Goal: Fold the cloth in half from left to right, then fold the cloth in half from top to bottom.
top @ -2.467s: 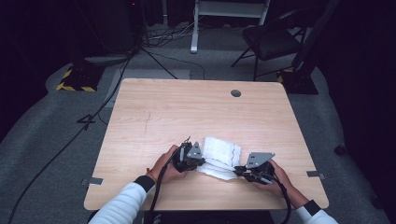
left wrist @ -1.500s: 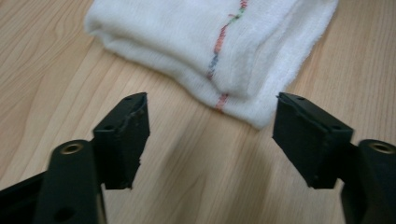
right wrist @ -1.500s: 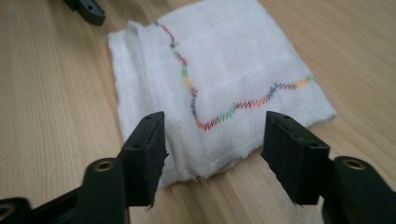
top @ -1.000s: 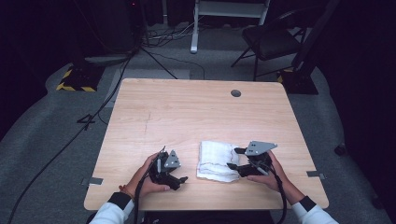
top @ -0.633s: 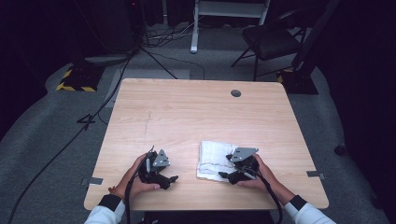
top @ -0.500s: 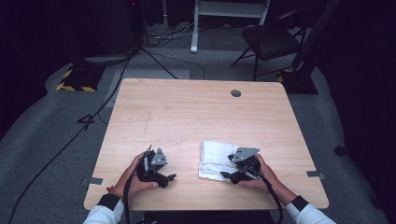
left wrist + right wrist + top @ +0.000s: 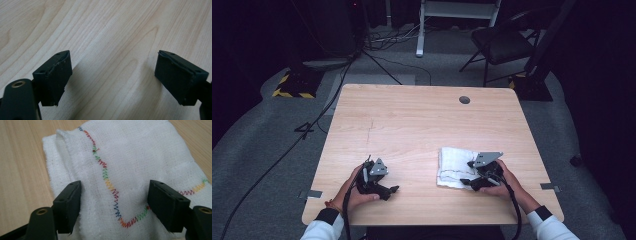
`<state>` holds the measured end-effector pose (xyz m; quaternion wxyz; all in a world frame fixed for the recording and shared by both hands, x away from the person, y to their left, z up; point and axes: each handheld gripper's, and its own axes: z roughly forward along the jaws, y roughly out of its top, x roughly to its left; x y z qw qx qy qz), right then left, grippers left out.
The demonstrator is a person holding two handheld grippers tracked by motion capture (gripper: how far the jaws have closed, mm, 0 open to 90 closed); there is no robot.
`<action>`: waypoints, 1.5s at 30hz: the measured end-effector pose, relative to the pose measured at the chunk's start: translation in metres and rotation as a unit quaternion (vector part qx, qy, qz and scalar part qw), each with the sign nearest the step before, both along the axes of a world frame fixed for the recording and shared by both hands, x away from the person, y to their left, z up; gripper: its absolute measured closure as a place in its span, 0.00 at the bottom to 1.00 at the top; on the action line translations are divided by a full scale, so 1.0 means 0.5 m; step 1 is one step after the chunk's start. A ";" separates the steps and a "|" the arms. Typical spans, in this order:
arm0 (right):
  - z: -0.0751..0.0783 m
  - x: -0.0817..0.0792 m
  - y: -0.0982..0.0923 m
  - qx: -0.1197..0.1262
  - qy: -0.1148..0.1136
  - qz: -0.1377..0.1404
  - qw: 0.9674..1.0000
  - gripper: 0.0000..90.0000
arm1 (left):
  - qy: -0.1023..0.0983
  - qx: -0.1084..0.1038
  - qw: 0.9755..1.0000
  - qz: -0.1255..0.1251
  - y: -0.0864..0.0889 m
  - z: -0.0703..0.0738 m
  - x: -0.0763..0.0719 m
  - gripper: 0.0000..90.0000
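**Folded cloth under the right gripper, left gripper over bare wood**

A white folded cloth [image 7: 454, 162] lies flat on the wooden bench [image 7: 412, 125], toward the near right part of the top, well in from the edges. Its hem carries a zigzag stitch in changing colours [image 7: 110, 183] (red, green, yellow, blue), which runs across the upper layer and bends near the gripper. One fold edge stands up a little along the cloth's left side in the right gripper view.

The right gripper [image 7: 472, 175] sits at the cloth's near right corner, its jaws spread wide with the fabric lying beneath and between them; the pads [image 7: 68, 205] are not pinching any of it.

The left gripper [image 7: 387, 189] rests low over bare wood at the near left of the bench, well apart from the cloth. Its jaws are spread too, having just been opening, with nothing between them but the grain of the bench [image 7: 110, 50].

No container stands on the bench.
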<state>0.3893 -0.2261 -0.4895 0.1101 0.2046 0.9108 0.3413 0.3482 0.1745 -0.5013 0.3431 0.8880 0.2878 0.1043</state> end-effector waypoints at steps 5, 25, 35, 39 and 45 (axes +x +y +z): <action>-0.003 0.028 -0.003 0.008 -0.002 -0.005 1.000 0.32 | -0.004 -0.007 1.000 0.000 -0.003 -0.004 0.005 0.15; -0.007 0.205 0.070 0.019 -0.010 -0.016 1.000 0.33 | -0.005 -0.010 1.000 -0.009 -0.005 -0.005 0.012 0.14; -0.004 0.217 0.088 0.013 -0.009 -0.025 1.000 0.33 | -0.005 -0.009 1.000 -0.013 -0.006 -0.005 0.014 0.14; -0.002 0.215 0.091 0.007 -0.010 -0.029 1.000 0.33 | -0.005 -0.009 1.000 -0.013 -0.006 -0.005 0.014 0.14; 0.012 0.205 0.096 -0.003 -0.013 -0.028 1.000 0.33 | -0.005 -0.010 1.000 -0.010 -0.006 -0.005 0.013 0.14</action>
